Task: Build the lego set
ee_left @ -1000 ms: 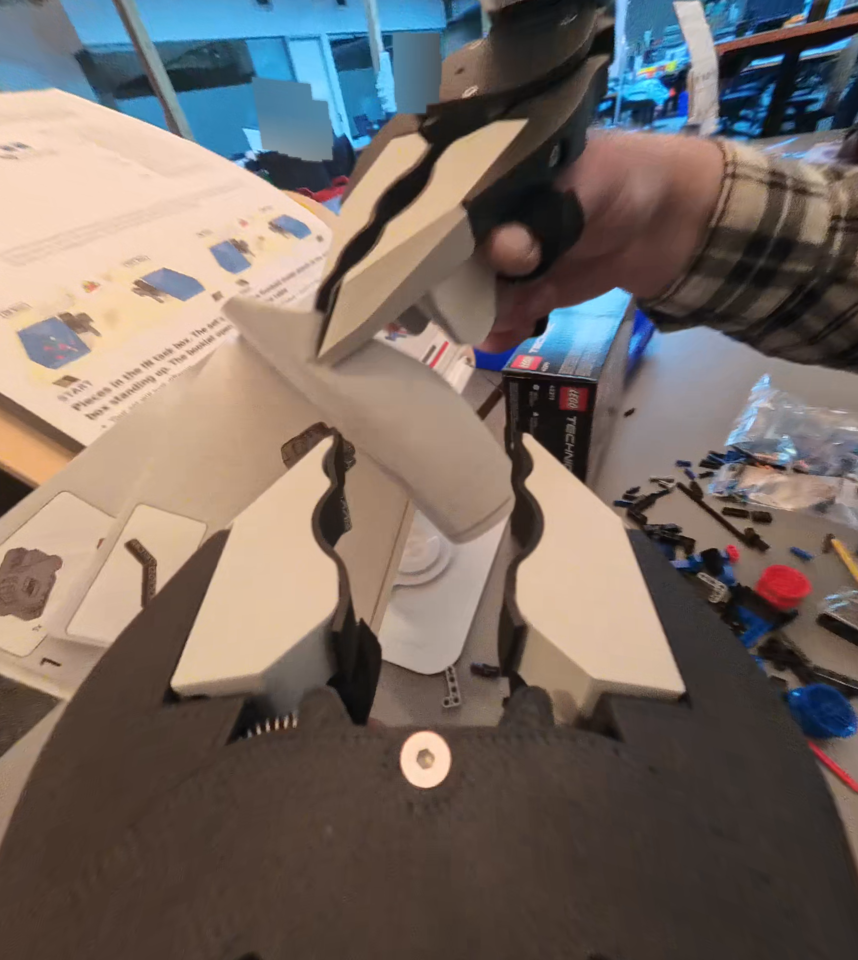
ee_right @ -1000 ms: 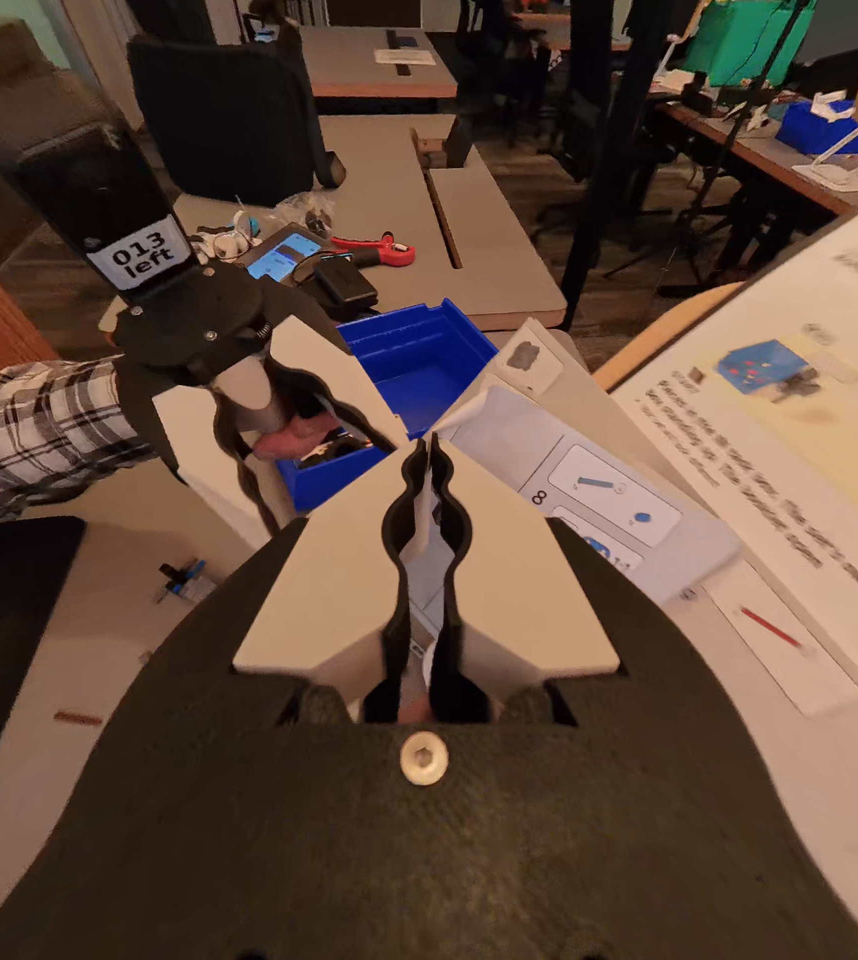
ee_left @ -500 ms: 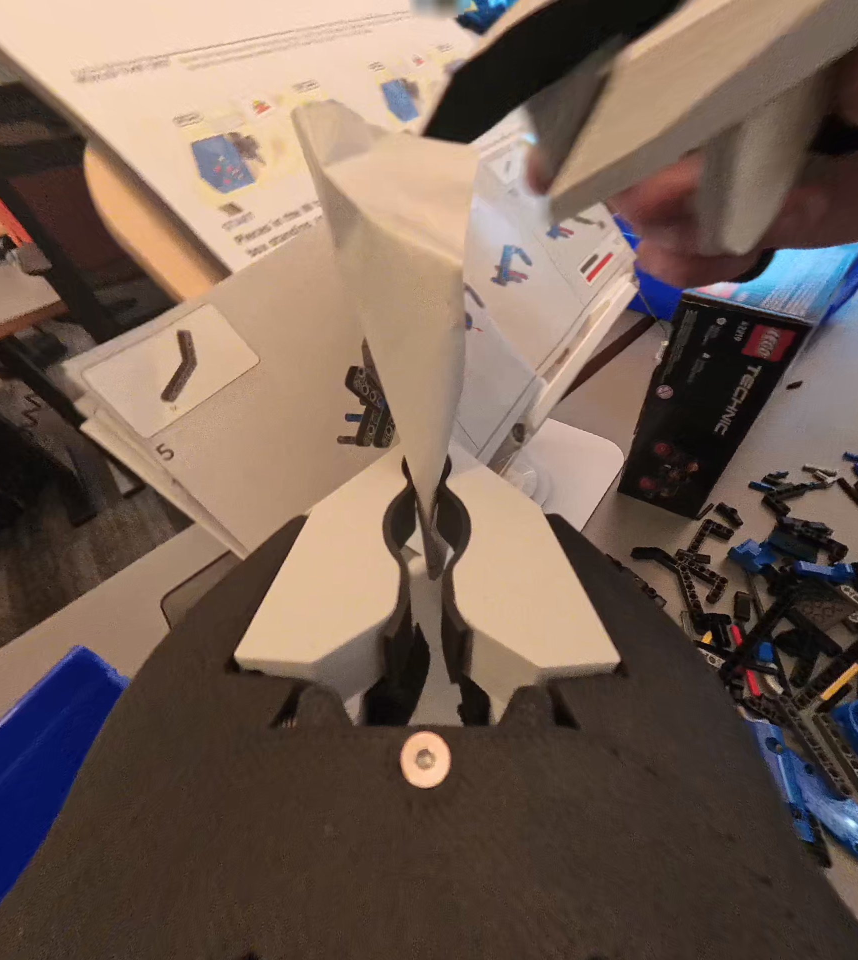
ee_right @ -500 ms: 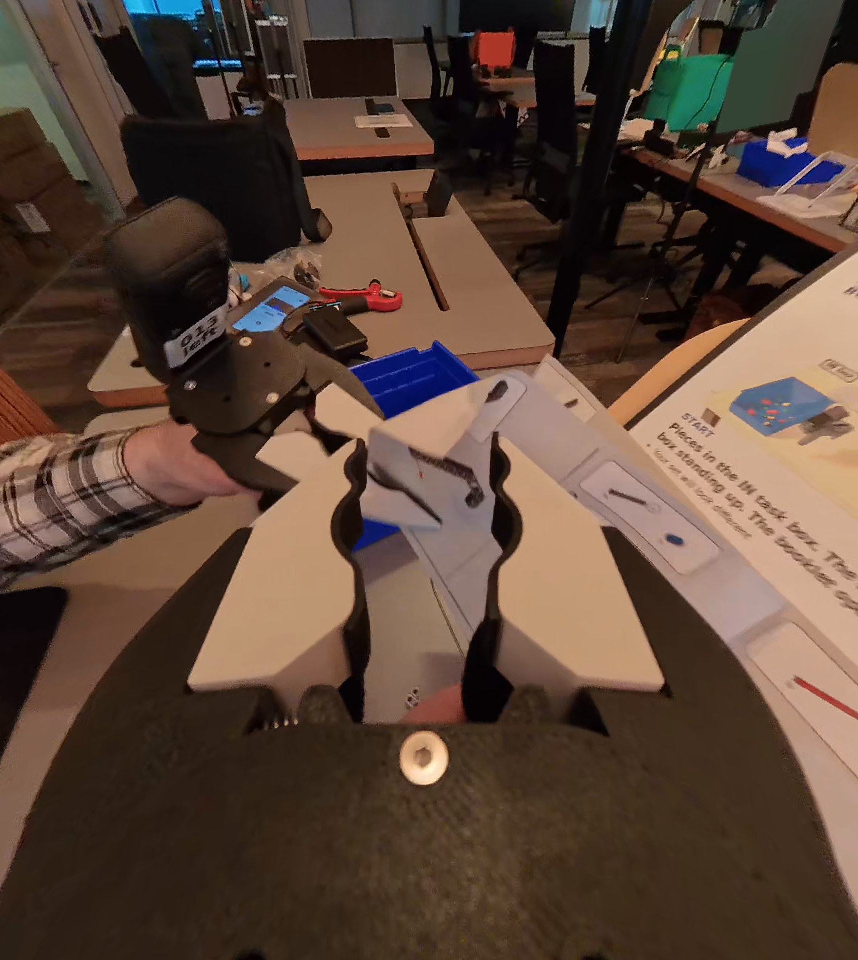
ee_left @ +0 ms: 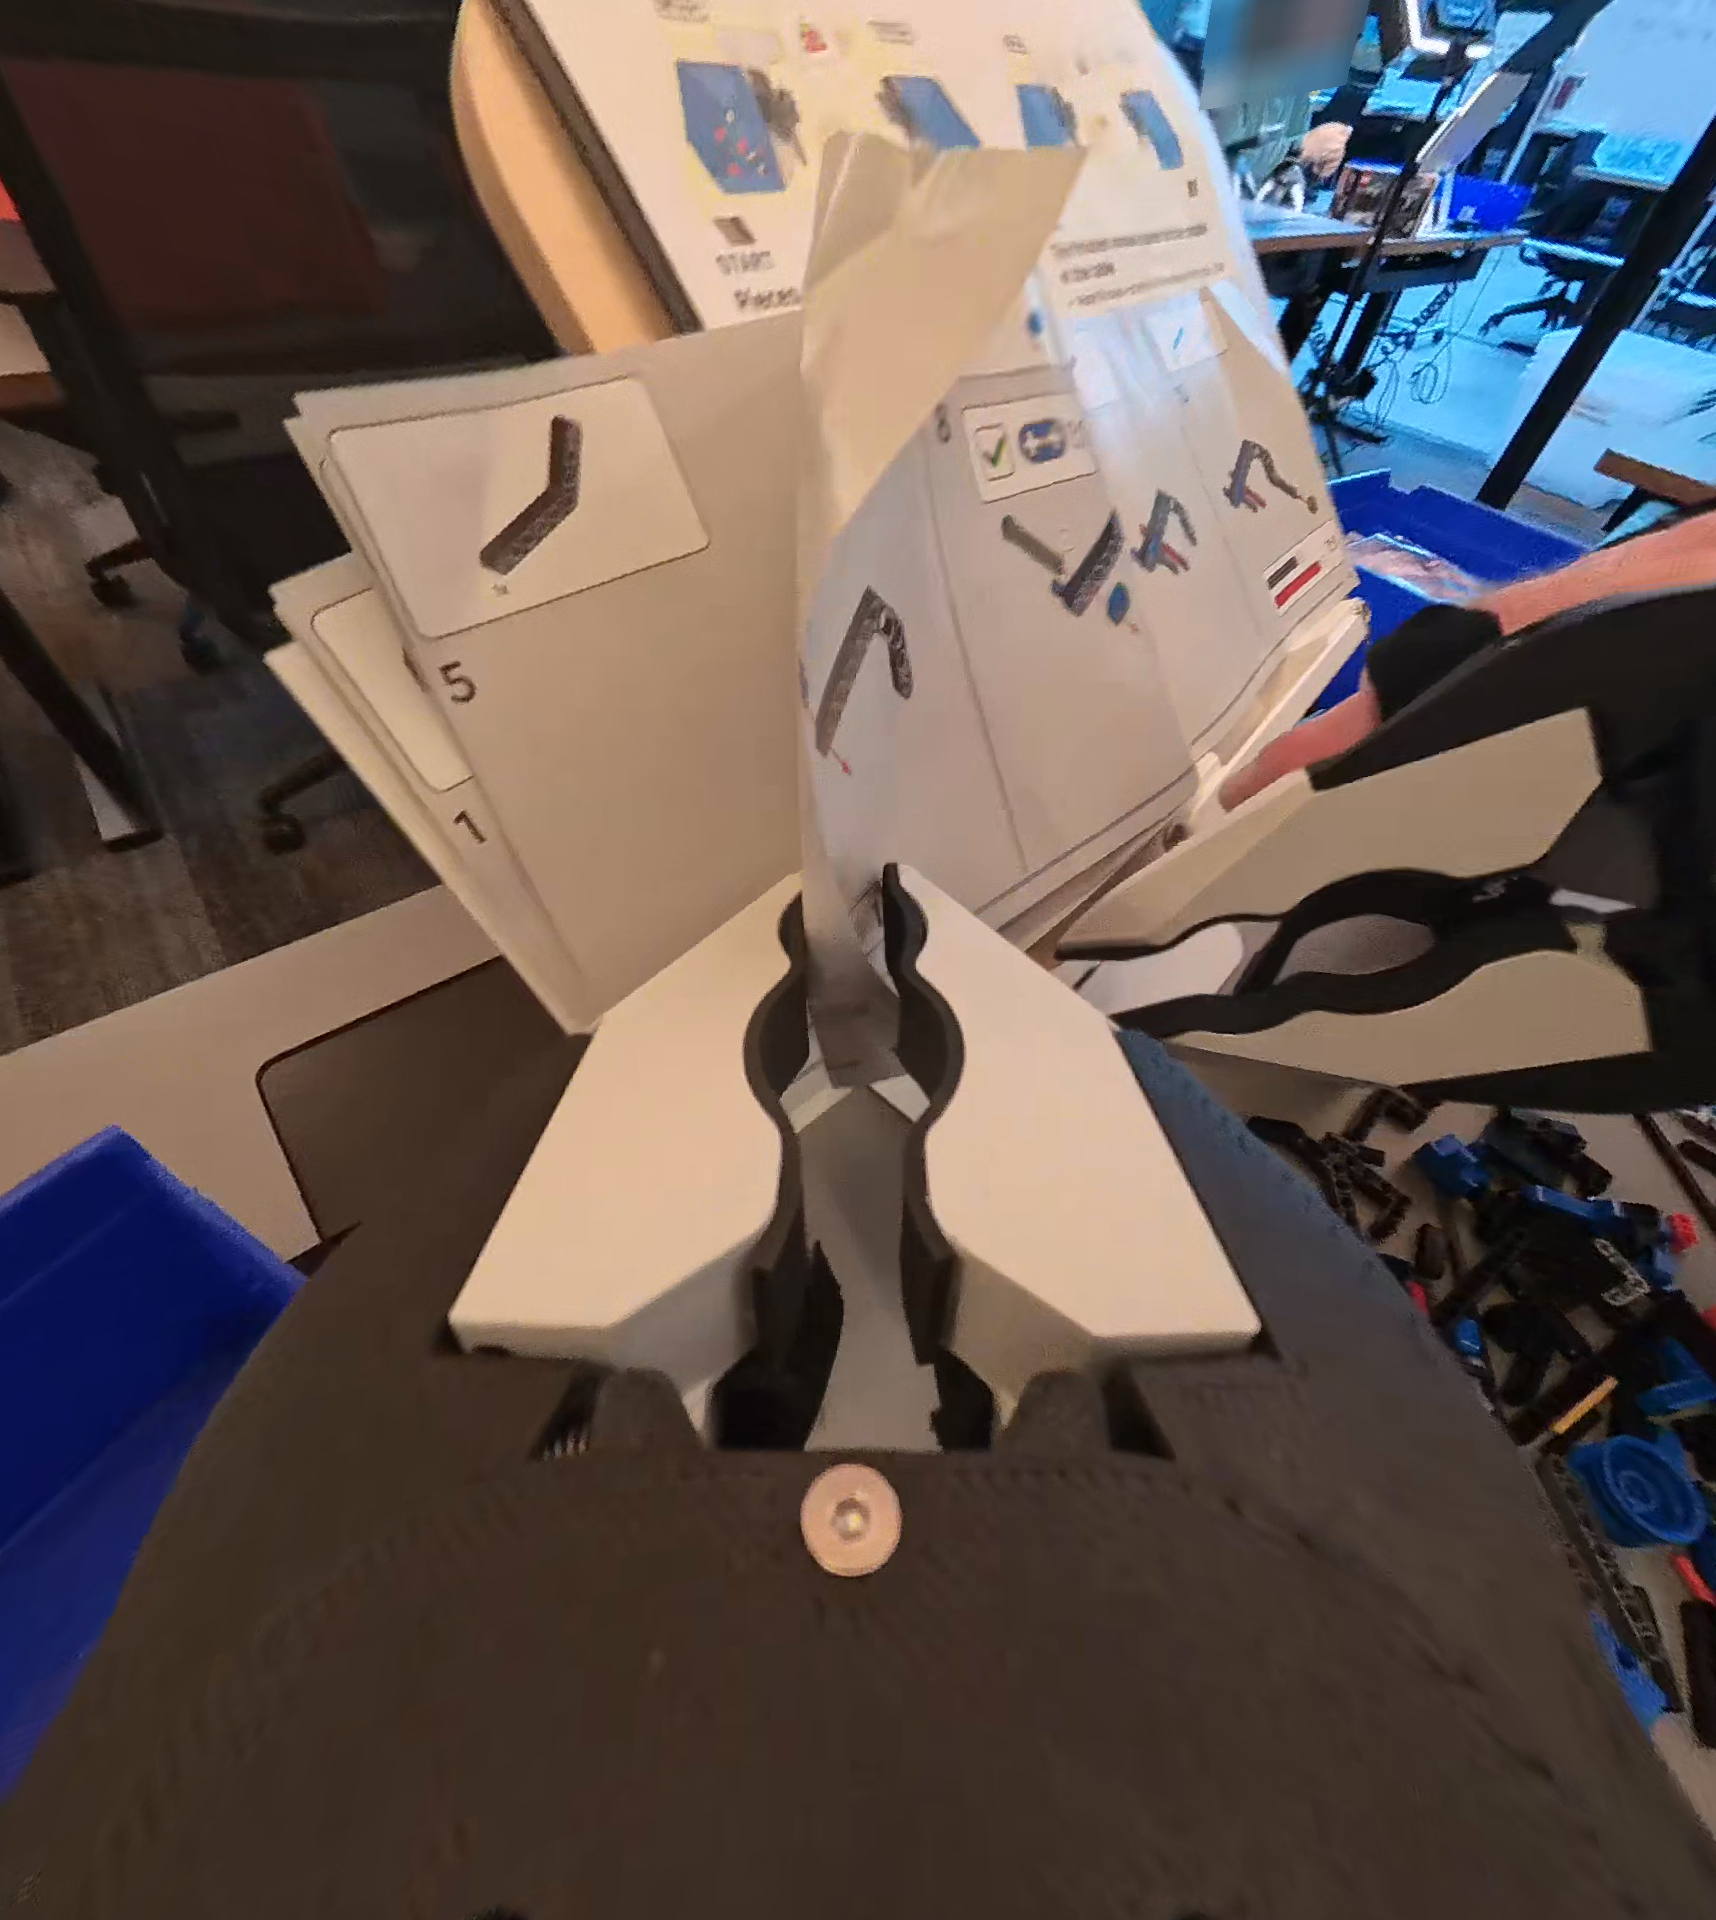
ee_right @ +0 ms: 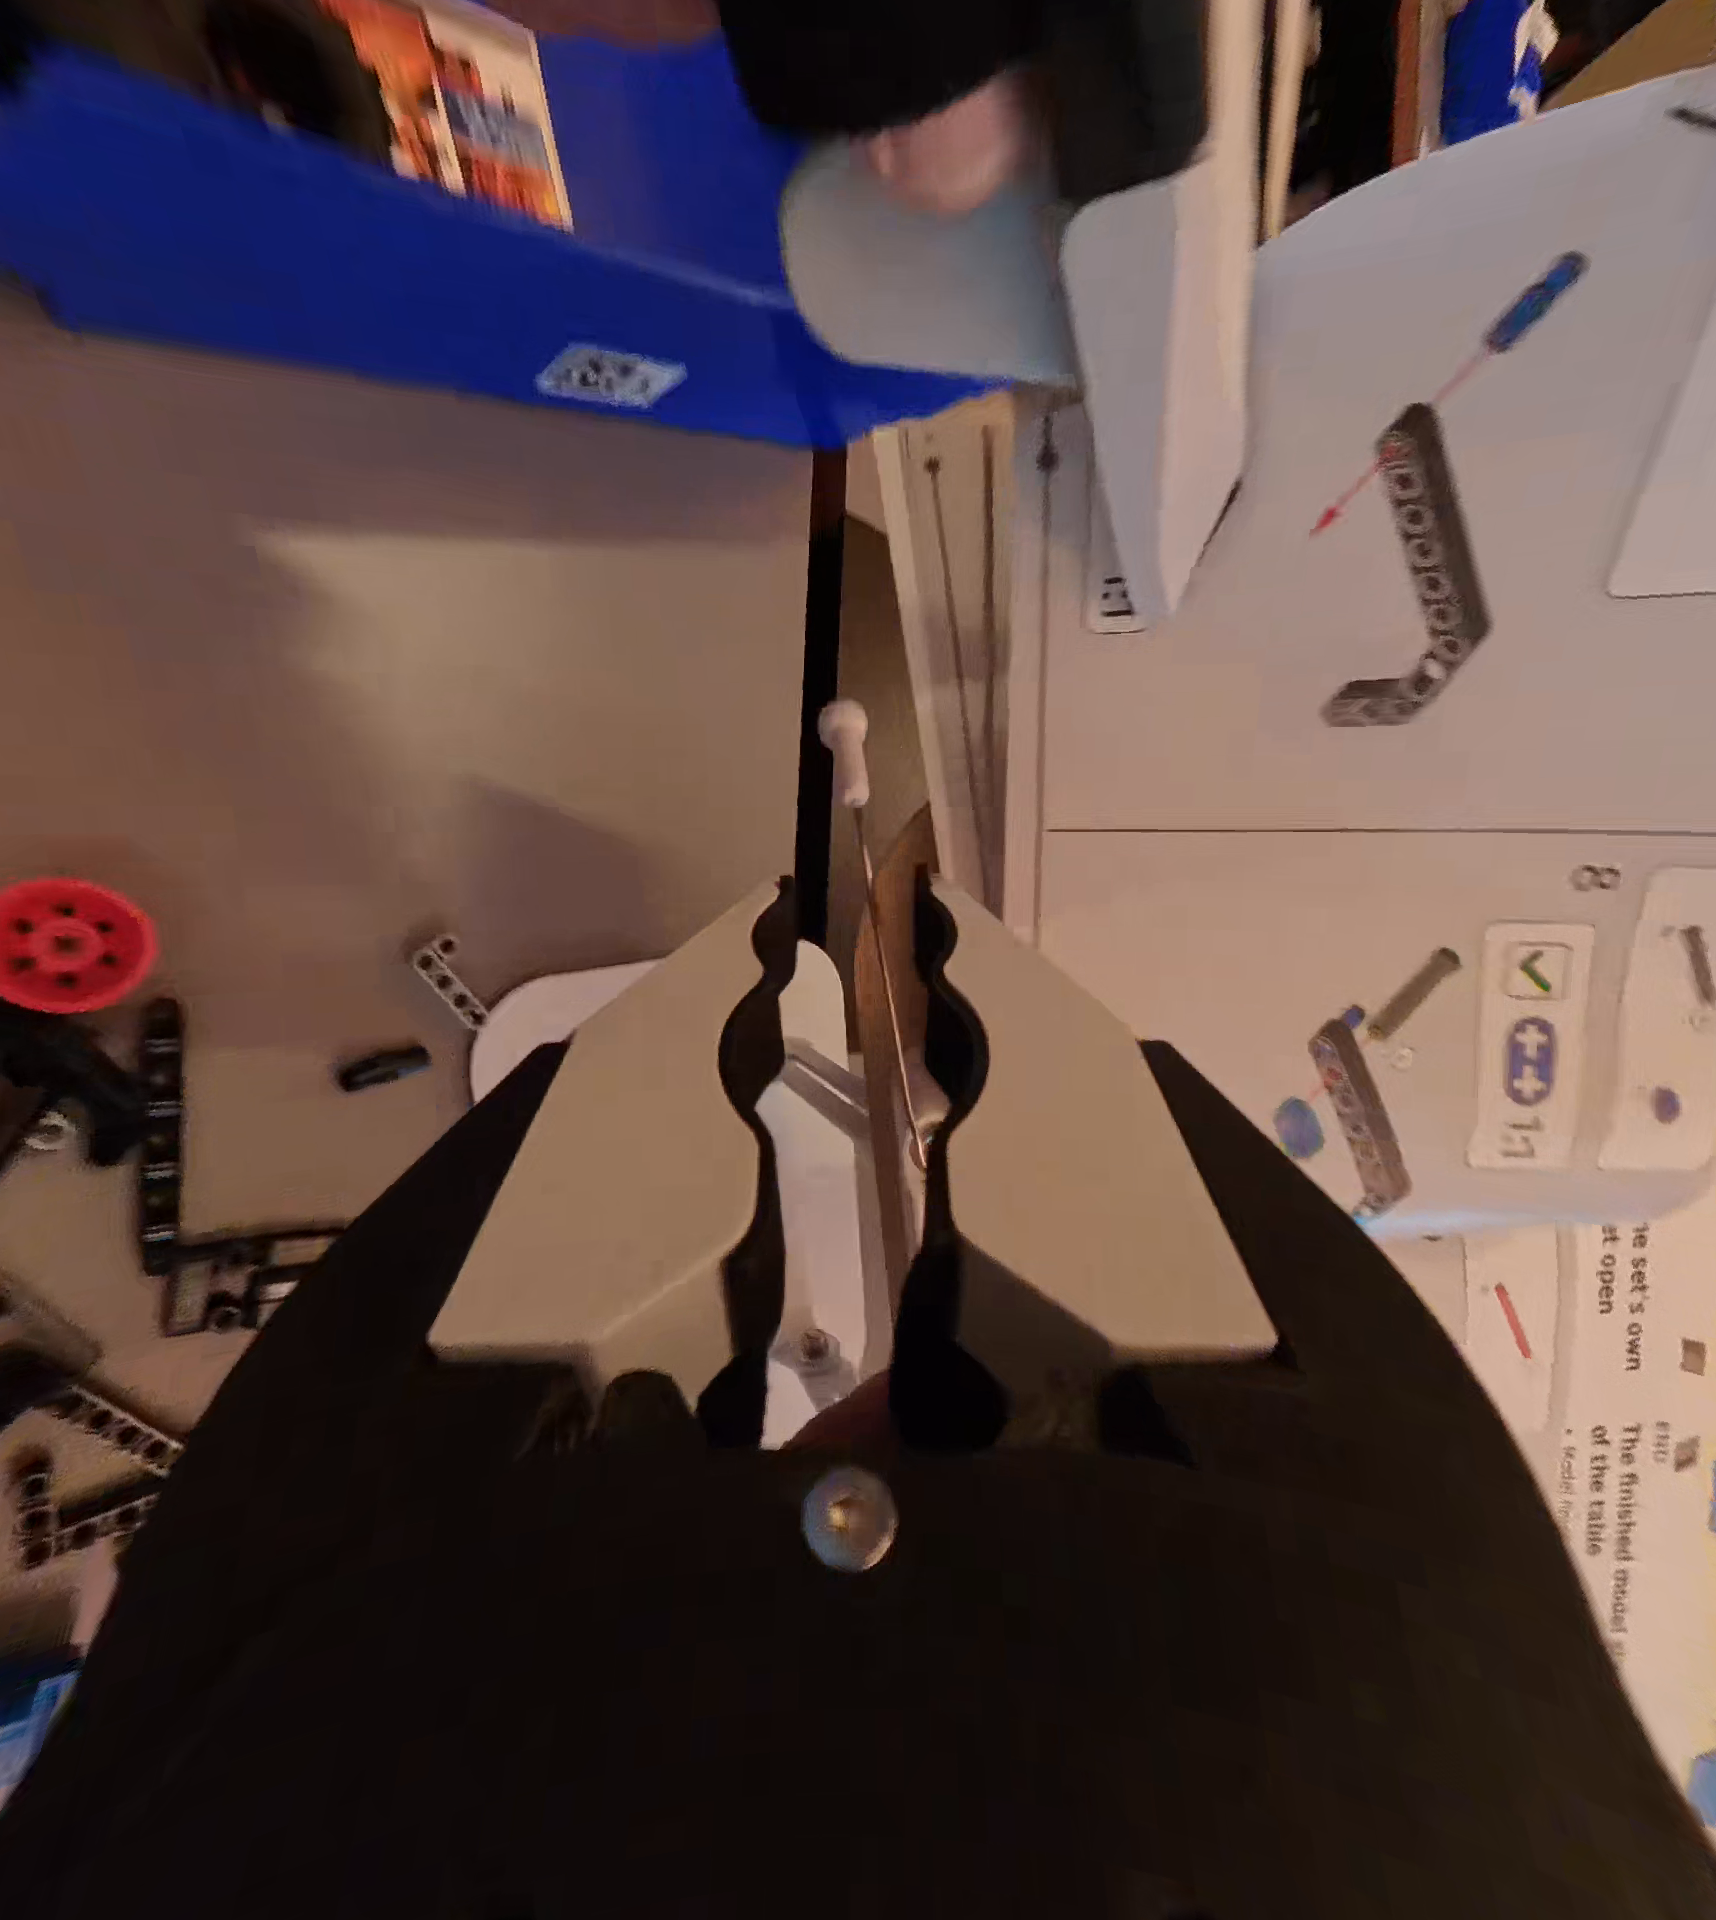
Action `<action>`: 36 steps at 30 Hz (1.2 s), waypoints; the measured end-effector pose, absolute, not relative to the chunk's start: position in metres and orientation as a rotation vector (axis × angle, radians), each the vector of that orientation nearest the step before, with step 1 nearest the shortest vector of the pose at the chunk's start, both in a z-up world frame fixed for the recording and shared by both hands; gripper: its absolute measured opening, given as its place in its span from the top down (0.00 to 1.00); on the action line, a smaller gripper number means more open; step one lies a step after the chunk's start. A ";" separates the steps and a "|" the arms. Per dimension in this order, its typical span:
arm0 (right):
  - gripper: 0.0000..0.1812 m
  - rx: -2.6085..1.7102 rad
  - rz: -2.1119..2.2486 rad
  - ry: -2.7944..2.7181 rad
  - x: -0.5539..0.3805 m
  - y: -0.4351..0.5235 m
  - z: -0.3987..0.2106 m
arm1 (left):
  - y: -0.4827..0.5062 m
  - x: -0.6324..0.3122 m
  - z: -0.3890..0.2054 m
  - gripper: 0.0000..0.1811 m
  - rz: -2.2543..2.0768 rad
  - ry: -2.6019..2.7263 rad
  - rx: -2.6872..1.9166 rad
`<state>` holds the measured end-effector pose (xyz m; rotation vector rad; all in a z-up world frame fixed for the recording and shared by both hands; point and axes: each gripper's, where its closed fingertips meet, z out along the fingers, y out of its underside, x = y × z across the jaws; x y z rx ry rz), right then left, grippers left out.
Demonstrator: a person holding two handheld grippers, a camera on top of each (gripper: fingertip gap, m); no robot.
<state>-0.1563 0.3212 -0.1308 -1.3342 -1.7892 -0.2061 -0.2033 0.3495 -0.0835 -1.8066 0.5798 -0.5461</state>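
Observation:
My left gripper (ee_left: 841, 899) is shut on one page (ee_left: 906, 395) of the instruction booklet (ee_left: 573, 644) and holds that page upright between its pads. The booklet stands open on a stand at the table's far edge. My right gripper (ee_right: 854, 894) is slightly open and empty; it points down at the table beside the booklet (ee_right: 1353, 748). In the left wrist view it reaches in from the right (ee_left: 1093, 985), just below the booklet's right pages. Loose Lego pieces (ee_left: 1560, 1247), black, blue and red, lie on the table to the right.
A blue bin (ee_left: 54, 1403) stands at my near left, and a blue bin (ee_right: 314, 260) shows past the right gripper. A large printed board (ee_left: 833, 125) leans behind the booklet. A red wheel (ee_right: 62, 943) lies among the pieces. The stand's wire (ee_right: 846, 748) sticks up ahead of the right fingers. Some 7 cm of space lies between my two pairs of fingers. My left tips are about 25 cm from the red wheel (ee_right: 62, 943), my right tips only 20 cm.
The right gripper handed the page over to the left, opened, and has swung down beside the booklet. The left gripper closed on the page and has turned it leftward.

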 end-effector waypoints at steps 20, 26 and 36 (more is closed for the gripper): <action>1.00 -1.264 -0.089 -1.578 -0.159 0.330 -0.110 | 0.368 -0.208 -0.118 0.97 -0.636 0.509 -1.857; 1.00 -1.414 0.059 -1.362 -0.156 0.345 -0.100 | 0.371 -0.210 -0.126 0.98 -0.714 0.466 -1.861; 0.87 -1.533 0.088 -1.278 -0.140 0.350 -0.089 | 0.364 -0.249 -0.108 0.87 -0.617 0.349 -1.842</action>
